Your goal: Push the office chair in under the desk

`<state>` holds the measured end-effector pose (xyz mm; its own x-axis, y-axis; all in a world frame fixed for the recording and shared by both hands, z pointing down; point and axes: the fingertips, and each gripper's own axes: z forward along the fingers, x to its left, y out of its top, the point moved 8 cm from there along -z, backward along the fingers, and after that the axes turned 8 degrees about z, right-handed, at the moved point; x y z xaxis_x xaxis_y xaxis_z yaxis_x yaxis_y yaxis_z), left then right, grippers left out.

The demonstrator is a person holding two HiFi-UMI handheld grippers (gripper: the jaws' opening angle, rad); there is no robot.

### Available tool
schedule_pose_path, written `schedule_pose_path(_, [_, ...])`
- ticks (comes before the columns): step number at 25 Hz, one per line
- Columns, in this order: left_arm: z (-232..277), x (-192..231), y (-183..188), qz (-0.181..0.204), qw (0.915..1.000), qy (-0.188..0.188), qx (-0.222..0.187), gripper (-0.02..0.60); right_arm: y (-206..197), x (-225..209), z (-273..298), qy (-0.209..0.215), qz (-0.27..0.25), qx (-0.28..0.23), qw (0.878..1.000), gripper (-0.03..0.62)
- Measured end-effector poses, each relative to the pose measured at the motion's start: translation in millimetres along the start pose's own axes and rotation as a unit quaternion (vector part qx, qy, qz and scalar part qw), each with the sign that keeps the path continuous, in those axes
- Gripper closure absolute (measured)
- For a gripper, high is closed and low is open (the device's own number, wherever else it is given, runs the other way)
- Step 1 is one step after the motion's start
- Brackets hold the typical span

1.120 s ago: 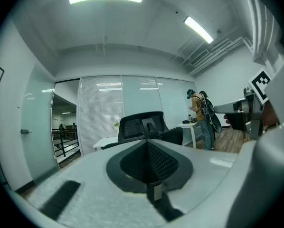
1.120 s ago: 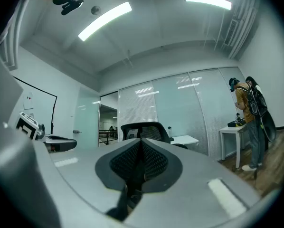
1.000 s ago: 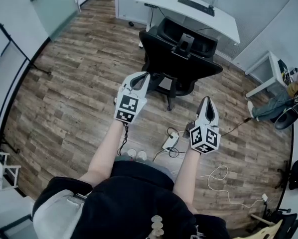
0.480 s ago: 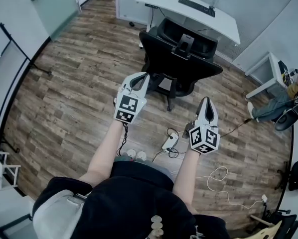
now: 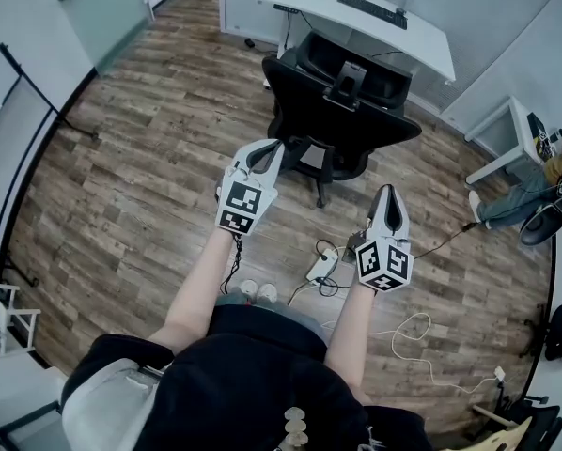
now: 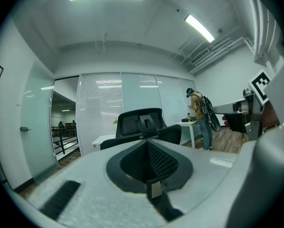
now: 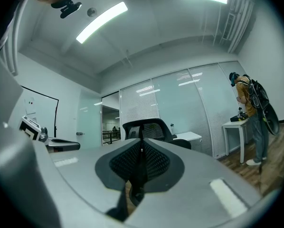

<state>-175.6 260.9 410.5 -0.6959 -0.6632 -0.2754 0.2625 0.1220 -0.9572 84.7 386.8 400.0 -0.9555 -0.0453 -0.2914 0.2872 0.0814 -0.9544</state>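
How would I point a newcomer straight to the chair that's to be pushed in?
Find the white desk at the top of the head view. The chair stands just in front of it, its back toward the camera. It is large, black and mesh-backed with a headrest, unlike the small white table to its right.

Black top [image 5: 262, 374], white shoe tips [image 5: 257, 291], left tongs [image 5: 279, 143] and right tongs [image 5: 388, 190] white-grey, black-and-white marker cubes [image 5: 241, 205] at rear
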Motion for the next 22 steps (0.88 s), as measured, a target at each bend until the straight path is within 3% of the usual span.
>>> schedule_pose_path(5, [-1, 0, -2, -0.008, 1.0000, 0.004, -0.001, 0.570, -3, -1, 1, 0.006, 0.006, 0.002, 1.000, 0.571])
schedule_pose_path(14, [3, -1, 0, -0.031, 0.9991, 0.005, -0.028, 0.404, 1, -11, 7, 0.038, 0.025, -0.012, 0.999, 0.421])
schedule_pose_path(22, [5, -9, 4, -0.027, 0.9989, 0.015, -0.034, 0.331, 1, -24, 15, 0.051, 0.034, -0.010, 0.998, 0.376])
